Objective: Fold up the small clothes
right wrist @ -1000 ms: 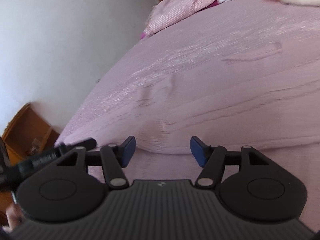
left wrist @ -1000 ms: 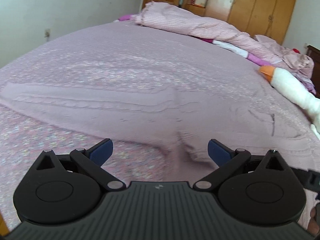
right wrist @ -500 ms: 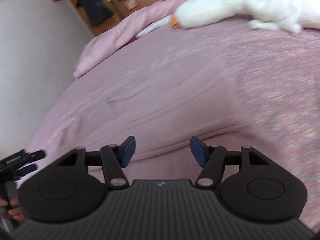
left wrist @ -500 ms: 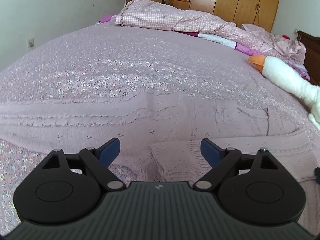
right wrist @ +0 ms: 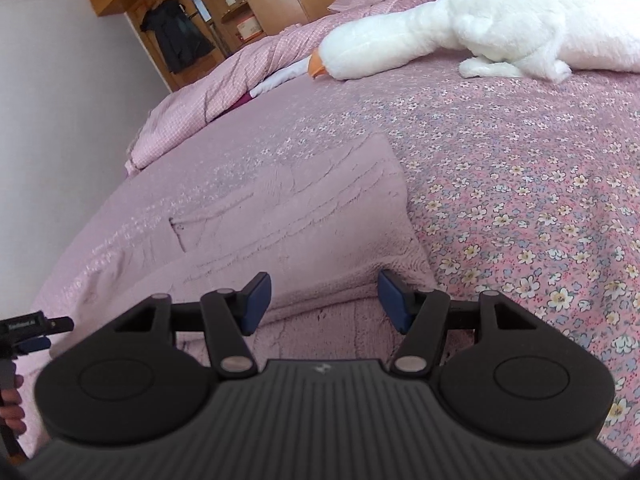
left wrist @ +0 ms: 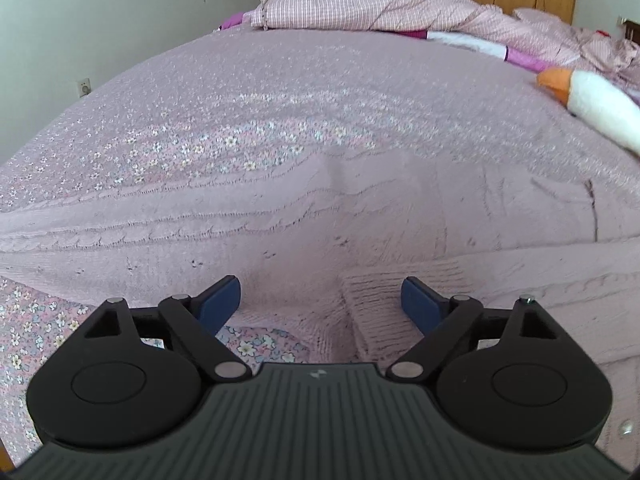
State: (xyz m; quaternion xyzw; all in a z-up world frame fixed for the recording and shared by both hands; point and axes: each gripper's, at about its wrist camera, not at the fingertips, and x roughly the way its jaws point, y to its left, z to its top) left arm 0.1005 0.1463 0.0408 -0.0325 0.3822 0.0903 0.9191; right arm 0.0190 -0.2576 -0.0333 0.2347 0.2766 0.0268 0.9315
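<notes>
- In the left wrist view we see the pale pink knitted sweater (left wrist: 320,216) spread flat on the flowered bedspread (left wrist: 248,136), running from nine o'clock to three o'clock across the middle of the frame.
- Our left gripper (left wrist: 320,304) hangs over the sweater's near edge at six o'clock with its jaws wide apart and nothing pinched; a ribbed cuff (left wrist: 376,300) lies between the blue pads (the pads do not press on it). Its jaws narrowed a little within the last second.
- At twelve o'clock a checked pink quilt (left wrist: 360,4) is bunched along the far side of the bed, and at two o'clock we see the orange beak of a plush goose (left wrist: 600,104).
- In the right wrist view, our right gripper (right wrist: 324,300) sits at six o'clock, jaws partly apart and closing slightly, over a folded edge of the sweater (right wrist: 304,216); the cloth passes between the pads, untouched as far as we can tell.
- The left gripper's tip (right wrist: 36,326) shows at nine o'clock, and the goose (right wrist: 480,20) lies at one o'clock.
</notes>
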